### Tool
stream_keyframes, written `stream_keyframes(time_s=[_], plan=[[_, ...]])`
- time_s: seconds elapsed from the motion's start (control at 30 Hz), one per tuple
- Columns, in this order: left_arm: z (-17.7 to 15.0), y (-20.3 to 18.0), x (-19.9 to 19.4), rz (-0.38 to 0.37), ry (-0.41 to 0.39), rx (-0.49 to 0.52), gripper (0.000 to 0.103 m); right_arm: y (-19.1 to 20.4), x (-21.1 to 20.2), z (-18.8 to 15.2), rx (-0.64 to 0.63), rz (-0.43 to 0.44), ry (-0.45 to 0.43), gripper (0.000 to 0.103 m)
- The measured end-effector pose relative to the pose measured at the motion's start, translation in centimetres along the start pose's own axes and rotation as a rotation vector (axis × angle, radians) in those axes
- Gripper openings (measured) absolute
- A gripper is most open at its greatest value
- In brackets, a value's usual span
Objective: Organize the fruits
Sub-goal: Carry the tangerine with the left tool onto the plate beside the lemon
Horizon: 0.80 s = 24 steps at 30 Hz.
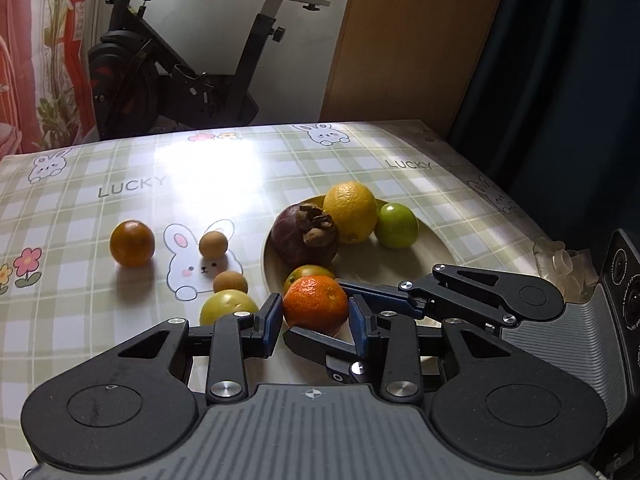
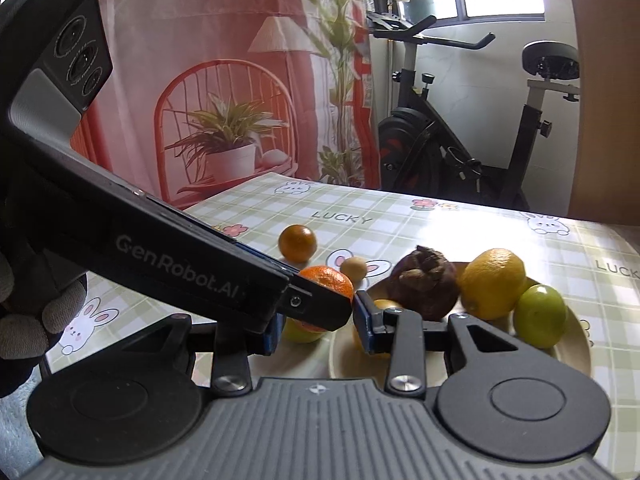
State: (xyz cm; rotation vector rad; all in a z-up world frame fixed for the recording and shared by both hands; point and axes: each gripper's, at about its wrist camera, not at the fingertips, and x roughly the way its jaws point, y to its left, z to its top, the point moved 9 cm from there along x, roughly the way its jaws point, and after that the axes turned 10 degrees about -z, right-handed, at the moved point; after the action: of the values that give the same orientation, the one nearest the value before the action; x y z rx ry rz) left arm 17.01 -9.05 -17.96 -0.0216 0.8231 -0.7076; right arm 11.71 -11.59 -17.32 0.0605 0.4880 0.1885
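Desk [image 1: 120,168], covered in a green checked cloth with rabbits and the word LUCKY: carrying all the fruit.

Plate [image 1: 432,252], cream, round, lying on the right part of the desk. Holding a lemon [image 1: 350,212] at the back, a green fruit [image 1: 398,226] just right of it, a dark purple mangosteen [image 1: 304,236] touching the lemon on its left, and a small yellow-orange fruit [image 1: 308,272] at the near rim.

Mandarin [image 1: 316,304], bright orange: sitting at the near left edge of the plate, between the blue pads of the left hand-held gripper [image 1: 314,316]. The pads are lying close against its two sides; whether they are pressing it cannot be told for sure.

Right hand-held gripper [image 2: 316,328]: fingers standing apart, holding nothing, reaching in from the right beneath the mandarin; one finger is crossing under the left one.

Loose fruit on the cloth, left of the plate: a dark orange [image 1: 132,243] well apart; two small brown round fruits [image 1: 213,244] over a rabbit print; a yellow-green fruit [image 1: 228,308] just beside the left pad.

Gloved hand [image 2: 36,316]: showing at the left edge of the right wrist view.

Exercise bike [image 1: 192,60]: standing behind the desk.
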Motion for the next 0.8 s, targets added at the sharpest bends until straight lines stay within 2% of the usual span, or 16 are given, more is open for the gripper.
stream_keyframes(time_s=[0.17, 0.33, 0.5, 0.63, 0.8], plan=[[1.3, -2.1, 3.3, -0.021, 0.043, 0.040, 0.038, -3.4, 0.3, -0.3, 0.034, -0.053, 0.002, 0.039], [2.3, -3.3, 6.3, -0.045, 0.077, 0.034, 0.038, -6.7, 0.5, -0.8, 0.065, -0.115, 0.008, 0.039], [2.6, -3.4, 8.9, -0.044, 0.110, 0.011, 0.038, -8.0, 1.4, -1.9, 0.081, -0.190, 0.029, 0.039], [2.9, -3.1, 9.8, -0.052, 0.099, -0.018, 0.038, -8.8, 1.5, -2.2, 0.104, -0.238, 0.032, 0.039], [3.0, -3.5, 10.8, -0.046, 0.103, -0.008, 0.038, -8.8, 1.8, -2.5, 0.081, -0.312, 0.052, 0.039]])
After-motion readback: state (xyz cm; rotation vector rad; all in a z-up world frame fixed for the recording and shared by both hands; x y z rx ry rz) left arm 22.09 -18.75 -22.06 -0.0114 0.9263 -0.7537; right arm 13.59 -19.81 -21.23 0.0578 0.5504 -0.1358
